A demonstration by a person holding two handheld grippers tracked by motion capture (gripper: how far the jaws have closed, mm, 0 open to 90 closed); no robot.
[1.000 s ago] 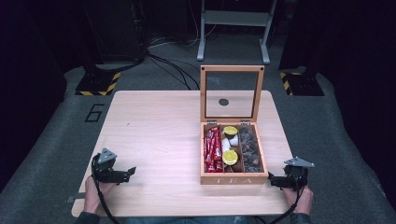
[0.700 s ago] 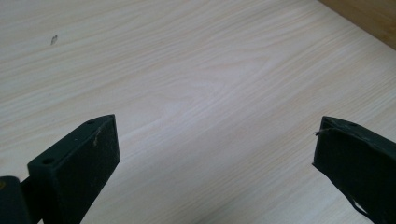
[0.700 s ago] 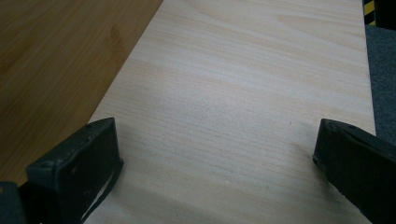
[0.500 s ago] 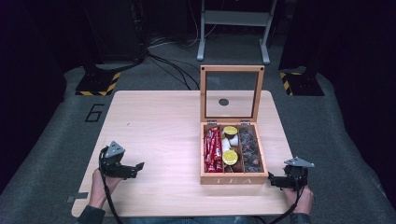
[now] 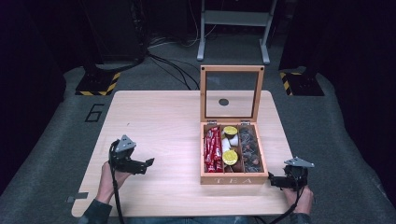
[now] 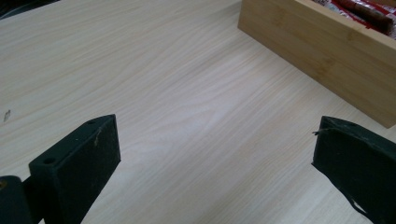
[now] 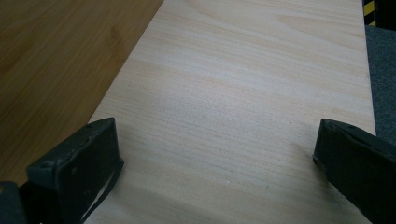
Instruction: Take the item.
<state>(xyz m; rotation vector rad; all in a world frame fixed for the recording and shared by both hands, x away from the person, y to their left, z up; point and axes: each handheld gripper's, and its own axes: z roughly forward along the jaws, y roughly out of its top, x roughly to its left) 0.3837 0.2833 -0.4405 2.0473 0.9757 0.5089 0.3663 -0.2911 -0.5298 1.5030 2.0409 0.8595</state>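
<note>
While the wooden tea box (image 5: 233, 178) stands lid-up on the right half of the table (image 5: 159, 121), red sachets (image 5: 213, 150) fill its left compartment. Left gripper (image 5: 144, 164), jaws spread, empty, lies well apart; right gripper (image 5: 272, 180), likewise agape, sits just beside the box.

Matt pale wood table (image 5: 159, 116), darker wooden box (image 5: 233, 178), glass-paned lid (image 5: 232, 93).

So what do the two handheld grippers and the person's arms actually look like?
Both are black. The left gripper and right gripper each carry a grey three-cornered plate on top and trail a black cable. Their jaws are blocky black pads with small holes in them. The person's sleeves are dark blue-grey and end at the forearm.
</note>
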